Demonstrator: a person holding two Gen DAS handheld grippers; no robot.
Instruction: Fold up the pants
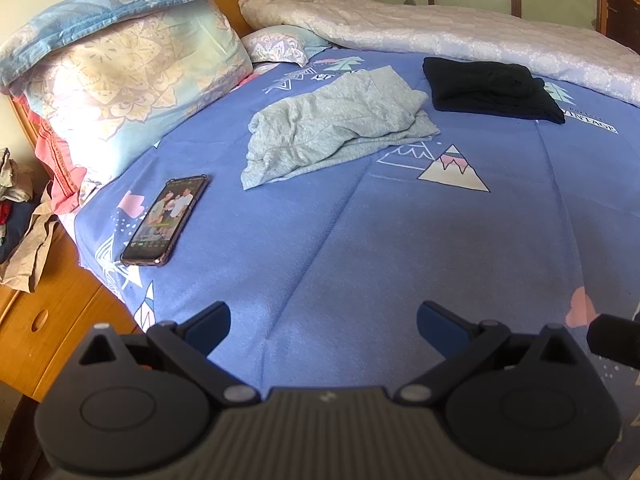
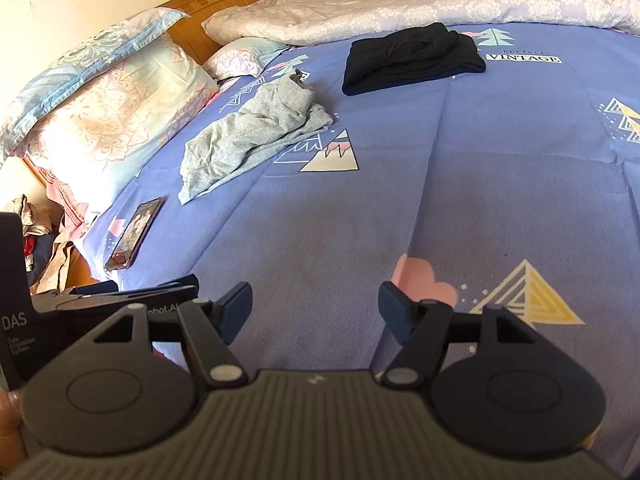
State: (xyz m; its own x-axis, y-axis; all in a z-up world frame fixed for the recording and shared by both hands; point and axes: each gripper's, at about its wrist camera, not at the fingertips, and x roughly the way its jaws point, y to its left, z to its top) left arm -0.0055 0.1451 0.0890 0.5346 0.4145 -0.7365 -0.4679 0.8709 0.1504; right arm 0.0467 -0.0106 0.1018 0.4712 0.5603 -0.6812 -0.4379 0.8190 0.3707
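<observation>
Both grippers held over bare sheet (image 1: pixel 360 248), well short of the clothes: left gripper (image 1: pixel 323 322) jaws wide apart, nothing between; right gripper (image 2: pixel 315 306) jaws wide apart, nothing between. Grey pants (image 1: pixel 336 120) lying crumpled in a loose heap, on the pillow side of the mountain print (image 1: pixel 452 168), just beside it. Black garment (image 1: pixel 492 90) folded flat, beyond the print toward the quilt (image 1: pixel 440 28), apart from the grey heap. Could fit black pair done and grey pair waiting, or something else; cannot tell. Risks: grey heap bunched, so a pinch likely to catch two layers or a leg only, giving a twisted fold; waistband and cuffs hard to tell apart in the crumple; thin sheet likely to get nipped along with the fabric and dragged; phone (image 1: pixel 166 220) on the near side of the print toward the bed edge, within sweep of a dragged leg, could slide off; folded black stack could be knocked open when spreading grey. Containers: none in view; nightstand (image 1: pixel 48 320) beside bed, drawer closed, contents unseen, loose cloth piled on top.
</observation>
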